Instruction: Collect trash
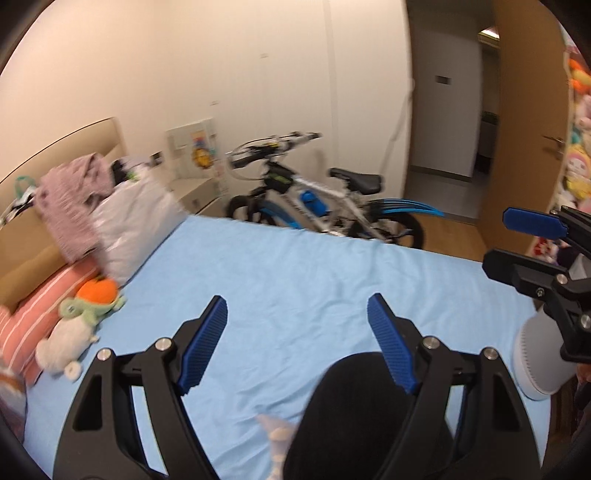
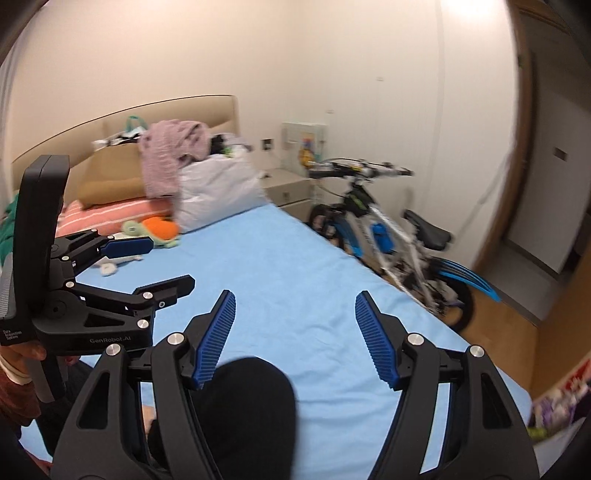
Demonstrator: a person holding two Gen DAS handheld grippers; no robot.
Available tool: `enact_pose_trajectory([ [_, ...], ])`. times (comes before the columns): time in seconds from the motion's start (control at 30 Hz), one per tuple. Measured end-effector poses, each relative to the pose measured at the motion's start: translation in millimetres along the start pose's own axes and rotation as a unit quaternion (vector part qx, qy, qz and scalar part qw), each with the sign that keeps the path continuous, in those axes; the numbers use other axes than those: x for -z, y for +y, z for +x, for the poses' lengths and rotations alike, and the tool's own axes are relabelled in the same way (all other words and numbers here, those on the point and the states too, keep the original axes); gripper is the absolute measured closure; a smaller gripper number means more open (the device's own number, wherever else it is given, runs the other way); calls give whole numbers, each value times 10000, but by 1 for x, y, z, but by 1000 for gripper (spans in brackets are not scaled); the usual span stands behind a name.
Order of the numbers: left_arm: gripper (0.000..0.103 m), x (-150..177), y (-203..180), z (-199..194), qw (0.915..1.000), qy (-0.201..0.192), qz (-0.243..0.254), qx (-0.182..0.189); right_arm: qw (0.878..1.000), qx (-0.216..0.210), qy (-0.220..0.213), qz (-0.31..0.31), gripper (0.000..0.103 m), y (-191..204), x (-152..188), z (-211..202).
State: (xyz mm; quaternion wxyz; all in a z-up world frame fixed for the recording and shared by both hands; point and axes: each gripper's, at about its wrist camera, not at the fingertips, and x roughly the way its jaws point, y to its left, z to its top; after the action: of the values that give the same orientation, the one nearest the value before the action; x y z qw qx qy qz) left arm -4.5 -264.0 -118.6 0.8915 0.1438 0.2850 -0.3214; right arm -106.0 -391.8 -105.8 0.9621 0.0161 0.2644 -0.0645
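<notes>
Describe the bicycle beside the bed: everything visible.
The bicycle stands upright on the wood floor, between the far edge of the blue bed and the white wall. It has a white frame, black saddle, black tyres, blue mudguards, a blue block on the frame and straight handlebars. Motion blur hides finer parts.

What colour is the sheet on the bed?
Light blue bed sheet, plain with no pattern; the right wrist view shows it best.

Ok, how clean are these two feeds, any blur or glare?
Left wrist: the bicycle and the bedhead clutter are motion-smeared, while the left gripper stays sharp. Right wrist: the same smear, plus a blown-out glare patch on the wall. Both bend straight edges, fisheye-style.
</notes>
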Motion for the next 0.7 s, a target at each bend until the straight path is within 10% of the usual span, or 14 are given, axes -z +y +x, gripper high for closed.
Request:
enact_pose_trajectory([
  [0.3, 24, 47, 115, -38, 9846, 274, -977, -1425, 9847, -1507, 170, -861, 34, 126, -31, 66],
  [0.7, 21, 90, 208, -107, 9430, 398, -1904, -2699, 9627, -2348, 368, -1292, 24, 232, -52, 100],
])
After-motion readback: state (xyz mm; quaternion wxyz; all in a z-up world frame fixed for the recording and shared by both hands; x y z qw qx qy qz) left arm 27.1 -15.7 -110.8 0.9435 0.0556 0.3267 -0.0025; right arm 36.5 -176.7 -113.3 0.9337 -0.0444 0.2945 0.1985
